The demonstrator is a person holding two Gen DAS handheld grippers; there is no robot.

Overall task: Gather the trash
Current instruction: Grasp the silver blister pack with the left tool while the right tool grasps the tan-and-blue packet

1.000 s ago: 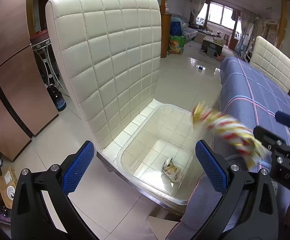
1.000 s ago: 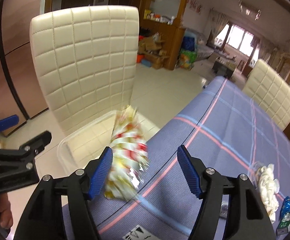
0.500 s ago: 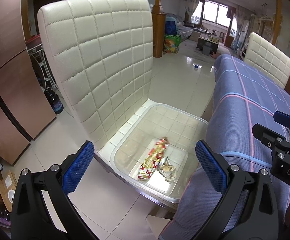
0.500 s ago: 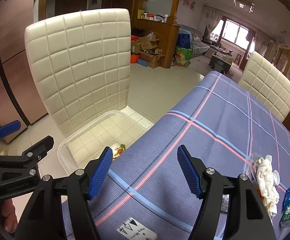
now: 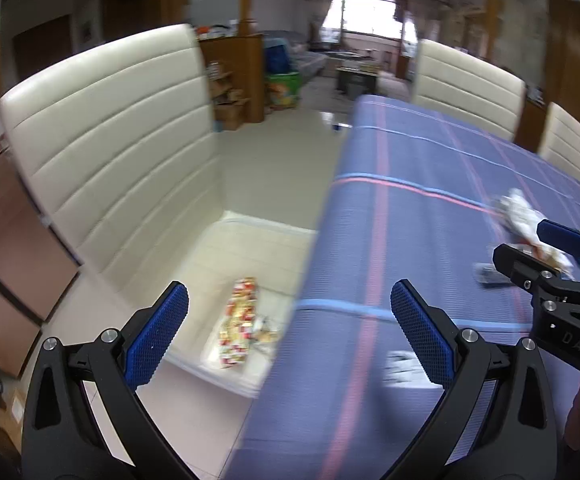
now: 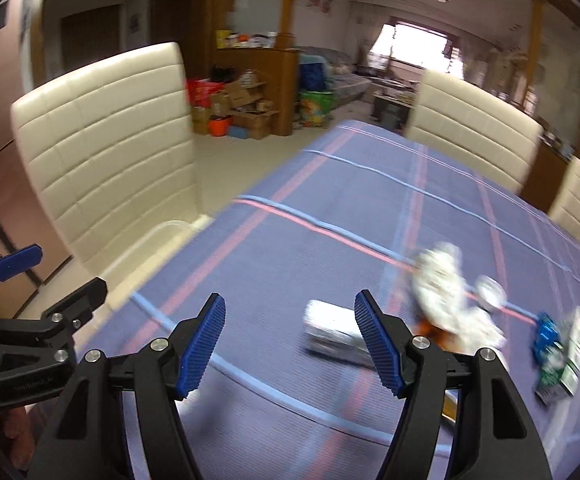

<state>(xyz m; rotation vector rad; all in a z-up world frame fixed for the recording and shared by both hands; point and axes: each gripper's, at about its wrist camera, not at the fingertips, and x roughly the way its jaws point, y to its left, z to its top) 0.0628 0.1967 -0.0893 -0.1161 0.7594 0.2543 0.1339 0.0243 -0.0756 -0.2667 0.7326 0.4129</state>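
A clear plastic bin (image 5: pixel 249 236) sits on the cream chair's seat beside the table; a red-and-yellow snack wrapper (image 5: pixel 239 320) and a crumpled scrap lie in it. My left gripper (image 5: pixel 287 328) is open and empty, above the table edge and the bin. My right gripper (image 6: pixel 290 344) is open and empty over the blue checked tablecloth (image 6: pixel 290 248). Ahead of it lie a silver foil packet (image 6: pixel 330 332), a crumpled white tissue (image 6: pixel 446 296), a blue wrapper (image 6: pixel 546 332) and a green-white carton (image 6: pixel 566 364). Both views are motion-blurred.
A cream chair (image 5: pixel 109 152) stands left of the table, two more (image 6: pixel 470 132) at the far side. A paper slip (image 5: pixel 406 364) lies on the cloth near the left gripper. Boxes and bags (image 6: pixel 245 108) sit on the floor behind.
The snack wrapper left my right gripper and dropped into the bin. Both grippers have since swung right, from the bin toward the trash on the table.
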